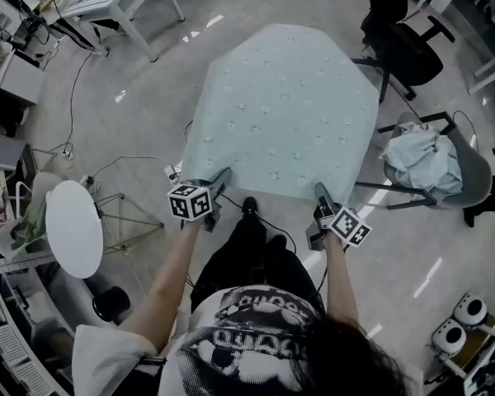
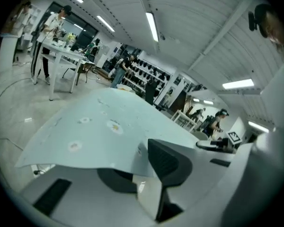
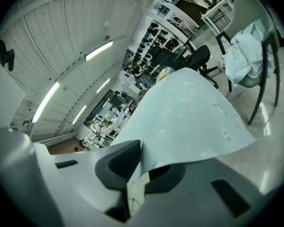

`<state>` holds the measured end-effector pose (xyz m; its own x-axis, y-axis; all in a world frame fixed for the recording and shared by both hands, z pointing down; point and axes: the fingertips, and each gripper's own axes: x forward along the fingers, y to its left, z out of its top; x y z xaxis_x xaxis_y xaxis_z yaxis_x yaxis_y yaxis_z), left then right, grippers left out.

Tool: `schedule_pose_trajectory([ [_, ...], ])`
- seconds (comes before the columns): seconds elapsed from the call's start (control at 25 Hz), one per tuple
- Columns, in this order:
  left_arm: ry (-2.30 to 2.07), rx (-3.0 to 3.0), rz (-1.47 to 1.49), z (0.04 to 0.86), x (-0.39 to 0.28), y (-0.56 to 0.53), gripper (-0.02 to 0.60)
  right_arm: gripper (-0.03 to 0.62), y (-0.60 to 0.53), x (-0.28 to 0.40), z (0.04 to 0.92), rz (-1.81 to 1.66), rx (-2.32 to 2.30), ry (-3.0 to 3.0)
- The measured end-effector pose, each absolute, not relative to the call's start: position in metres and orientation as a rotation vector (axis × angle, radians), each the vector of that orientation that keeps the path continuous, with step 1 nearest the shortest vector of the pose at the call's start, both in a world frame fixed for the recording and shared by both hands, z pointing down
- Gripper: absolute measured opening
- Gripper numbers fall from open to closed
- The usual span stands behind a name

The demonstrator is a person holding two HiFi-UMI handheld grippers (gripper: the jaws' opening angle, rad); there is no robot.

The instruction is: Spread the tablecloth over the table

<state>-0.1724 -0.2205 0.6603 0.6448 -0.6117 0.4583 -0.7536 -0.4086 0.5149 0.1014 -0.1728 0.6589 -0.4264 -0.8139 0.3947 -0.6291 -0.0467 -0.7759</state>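
Grips the near edge of the tablecloth (image 1: 285, 106) with the left gripper (image 1: 221, 176) and the right gripper (image 1: 320, 193), both pinched tight on it. Spreads wide across the middle of the head view. At right, a grey chair (image 1: 481, 172) with a crumpled pale cloth (image 1: 421, 159) in it, just beside the tablecloth. At lower left, a round white table (image 1: 73, 228).

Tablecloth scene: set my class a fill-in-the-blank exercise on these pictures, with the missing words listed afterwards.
The left gripper and the right gripper each pinch the near edge of the ___.
Its pale fabric is printed with small ___.
At the person's right, a crumpled cloth lies on a ___.
The round white side table is at the person's ___.
Missing words: tablecloth; flowers; chair; left.
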Motion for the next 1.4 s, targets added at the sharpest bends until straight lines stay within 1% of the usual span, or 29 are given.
schedule_pose_trajectory([
  [0.08,-1.083,2.161,0.391,0.678,-0.169,-0.215,0.066,0.014,-0.17,0.097,0.674,-1.499,-1.583,2.03],
  [0.16,-1.114,2.135,0.448,0.692,-0.168,-0.214,0.057,0.008,-0.168,0.095,0.688,-1.533,-1.599,2.002],
  [0.6,-1.193,2.02,0.492,0.735,-0.176,-0.208,0.061,0.017,-0.159,0.099,0.732,-1.635,-1.562,1.869],
  [0.76,-1.252,2.03,0.476,0.734,-0.181,-0.211,0.087,0.021,-0.157,0.097,0.729,-1.644,-1.542,1.865],
  [0.96,-1.258,1.984,0.46,0.73,-0.183,-0.194,0.167,0.063,-0.132,0.091,0.728,-1.682,-1.53,1.978],
  [1.16,-1.227,2.009,0.506,0.722,-0.172,-0.161,0.169,0.081,-0.109,0.089,0.718,-1.687,-1.493,2.031],
  [1.4,-1.183,2.13,0.501,0.691,-0.144,-0.132,0.167,0.08,-0.095,0.085,0.683,-1.597,-1.409,2.143],
])
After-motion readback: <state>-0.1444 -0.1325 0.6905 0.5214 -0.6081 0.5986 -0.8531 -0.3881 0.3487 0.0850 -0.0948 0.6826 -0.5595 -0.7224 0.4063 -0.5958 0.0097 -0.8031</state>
